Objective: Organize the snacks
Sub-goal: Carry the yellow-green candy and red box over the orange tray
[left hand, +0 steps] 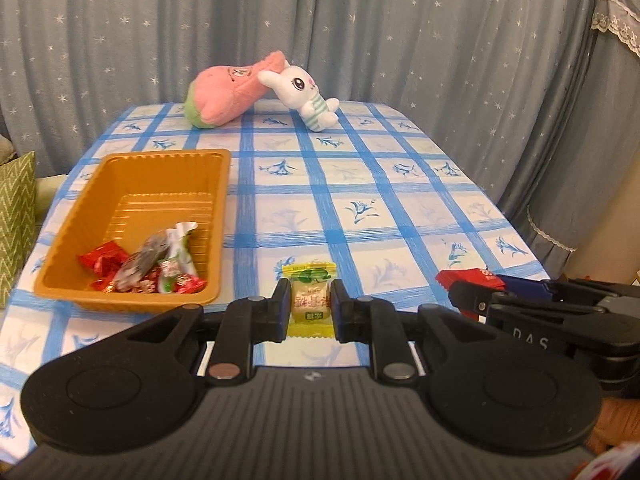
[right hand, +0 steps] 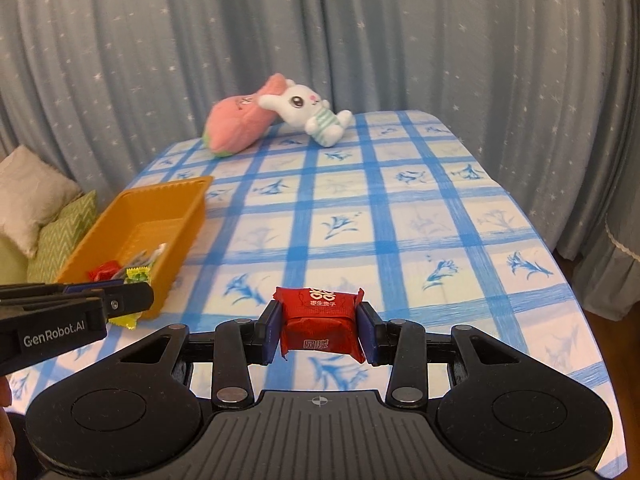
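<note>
Both grippers carry a wrapped snack above the checked worktop (left hand: pixel 360 184)

The left gripper (left hand: pixel 311 306) has its fingers (left hand: pixel 280 304) clamped on a yellow-wrapped candy (left hand: pixel 310 294), just right of the orange tray's (left hand: pixel 132 168) near corner; the right gripper (right hand: pixel 319 328) has its fingers (right hand: pixel 267 330) pressed on a red-wrapped snack (right hand: pixel 320 320), further right over bare cloth. The tray sits at the worktop's left side with several wrapped sweets (left hand: pixel 148 268) gathered at its near end. At the far edge a pink plush (left hand: pixel 228 92) and a white rabbit plush (left hand: pixel 304 92) lie touching, before a grey starred curtain (left hand: pixel 440 32)
</note>
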Motion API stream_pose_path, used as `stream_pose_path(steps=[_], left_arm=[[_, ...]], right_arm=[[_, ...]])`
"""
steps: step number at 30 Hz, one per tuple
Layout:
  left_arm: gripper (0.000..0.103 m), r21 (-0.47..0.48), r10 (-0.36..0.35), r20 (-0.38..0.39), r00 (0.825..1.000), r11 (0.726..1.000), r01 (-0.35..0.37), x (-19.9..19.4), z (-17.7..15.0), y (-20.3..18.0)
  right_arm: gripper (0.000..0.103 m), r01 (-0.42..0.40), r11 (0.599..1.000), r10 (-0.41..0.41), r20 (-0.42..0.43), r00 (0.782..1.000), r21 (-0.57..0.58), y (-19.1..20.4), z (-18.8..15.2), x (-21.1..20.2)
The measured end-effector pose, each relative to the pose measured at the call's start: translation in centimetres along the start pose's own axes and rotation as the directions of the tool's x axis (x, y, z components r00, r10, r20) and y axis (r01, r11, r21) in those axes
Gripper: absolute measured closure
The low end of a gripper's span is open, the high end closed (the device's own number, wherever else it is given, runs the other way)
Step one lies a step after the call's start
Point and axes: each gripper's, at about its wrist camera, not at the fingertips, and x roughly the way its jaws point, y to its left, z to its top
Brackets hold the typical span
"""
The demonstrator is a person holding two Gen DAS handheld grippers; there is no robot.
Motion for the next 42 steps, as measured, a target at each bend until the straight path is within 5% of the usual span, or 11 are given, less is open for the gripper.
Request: stream_pose_path(steps=[18,42], left_arm=[[0.085,-0.080,0.099,0.025,0.995,0.992,-0.097,-5.0,-1.5,6.3],[0.085,-0.145,0.153,0.014,0.988,0.978,-0.150,-4.2,0.1,12.5]], right_arm=[[0.063,-0.116,0.986,0.117,0.003,0.993,-0.121,7.4,-0.1,-0.9],[0.063,-0.192,0.957,0.192,-0.022,0.981,-0.216,13.7,1.5,2.7]])
